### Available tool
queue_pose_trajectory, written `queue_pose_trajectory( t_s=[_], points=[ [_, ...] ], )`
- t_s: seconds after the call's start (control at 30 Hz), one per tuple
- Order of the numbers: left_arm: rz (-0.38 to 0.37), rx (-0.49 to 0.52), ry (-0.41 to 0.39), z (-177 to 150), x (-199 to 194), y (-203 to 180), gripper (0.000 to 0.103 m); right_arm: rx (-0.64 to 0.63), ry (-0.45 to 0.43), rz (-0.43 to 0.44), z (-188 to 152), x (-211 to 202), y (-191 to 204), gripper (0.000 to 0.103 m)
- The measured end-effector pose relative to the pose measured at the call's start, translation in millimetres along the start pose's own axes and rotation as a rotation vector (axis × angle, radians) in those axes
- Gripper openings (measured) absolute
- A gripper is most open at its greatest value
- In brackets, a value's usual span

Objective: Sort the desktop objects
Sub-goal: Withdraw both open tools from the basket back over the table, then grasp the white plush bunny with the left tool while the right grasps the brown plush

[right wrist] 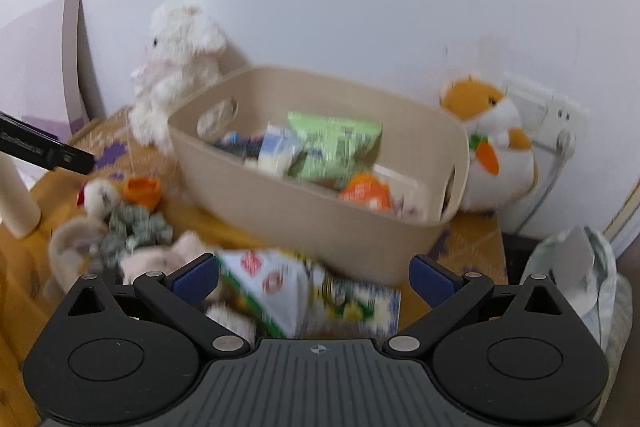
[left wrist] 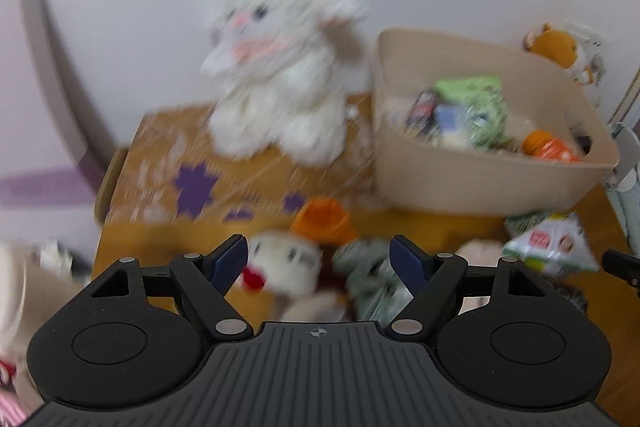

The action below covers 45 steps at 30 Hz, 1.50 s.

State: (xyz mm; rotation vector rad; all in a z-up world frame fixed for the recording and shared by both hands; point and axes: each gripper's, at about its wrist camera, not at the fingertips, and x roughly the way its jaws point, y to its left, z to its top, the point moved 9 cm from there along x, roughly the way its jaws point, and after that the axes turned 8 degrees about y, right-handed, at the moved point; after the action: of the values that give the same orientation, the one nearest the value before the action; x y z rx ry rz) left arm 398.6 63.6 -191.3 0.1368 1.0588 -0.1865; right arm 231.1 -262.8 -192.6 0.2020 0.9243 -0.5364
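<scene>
A beige bin (left wrist: 472, 183) (right wrist: 320, 223) sits on the wooden desk with snack packs and an orange packet inside. In front of it lie a small white plush with an orange hat (left wrist: 288, 263) (right wrist: 100, 195), a grey-green knitted piece (left wrist: 372, 279) (right wrist: 132, 231) and a white-green snack bag (left wrist: 552, 243) (right wrist: 272, 287). My left gripper (left wrist: 320, 259) stands open above the small plush and the knitted piece, holding nothing. My right gripper (right wrist: 316, 275) is open wide over the snack bag, its pads apart from it.
A big white plush rabbit (left wrist: 280, 75) (right wrist: 176, 75) sits on a patterned mat (left wrist: 200, 179) at the back left. An orange-white plush (right wrist: 492, 143) (left wrist: 560, 47) leans on the wall behind the bin. A crumpled plastic bag (right wrist: 580, 275) lies at the right edge.
</scene>
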Motion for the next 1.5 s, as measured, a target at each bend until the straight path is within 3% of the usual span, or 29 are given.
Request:
queue_pose_trajectory(
  t_s=[0.2,0.33,0.7,0.97,1.03,1.13,1.2,1.3,1.37,1.5],
  points=[
    [-0.012,-0.116,0.086,-46.2,13.1,21.7,0.080,0.008,0.077,0.008,-33.3,15.6,-0.4,0.103],
    [-0.006,-0.126,0.126,-63.0,24.5,24.4,0.080,-0.014,0.118,0.006,-49.6,26.5,3.6,0.103],
    [0.021,-0.156,0.192,-76.3,65.4,18.9,0.080,-0.094,0.174,0.014,-58.5,57.5,22.4,0.103],
    [0.010,-0.166,0.206,-77.9,75.6,10.1,0.079,-0.159,0.140,0.073,-48.2,69.7,36.8,0.103],
    [-0.001,-0.162,0.206,-79.6,77.0,8.6,0.072,-0.185,0.138,0.092,-45.7,71.5,42.4,0.098],
    [-0.011,-0.143,0.195,-79.6,76.8,5.8,0.062,-0.220,0.158,0.107,-46.0,74.8,49.6,0.080],
    [-0.019,-0.128,0.193,-80.1,75.4,3.0,0.054,-0.209,0.166,0.138,-47.5,74.3,52.3,0.058],
    [-0.029,-0.115,0.194,-81.7,73.6,0.7,0.038,-0.199,0.168,0.153,-50.6,71.8,54.2,0.043],
    [-0.044,-0.112,0.196,-83.5,71.6,-0.2,0.030,-0.197,0.177,0.169,-53.9,69.6,54.6,0.040],
    [-0.067,-0.118,0.193,-87.2,66.5,1.3,0.026,-0.192,0.178,0.193,-58.3,61.3,55.0,0.029]
  ],
)
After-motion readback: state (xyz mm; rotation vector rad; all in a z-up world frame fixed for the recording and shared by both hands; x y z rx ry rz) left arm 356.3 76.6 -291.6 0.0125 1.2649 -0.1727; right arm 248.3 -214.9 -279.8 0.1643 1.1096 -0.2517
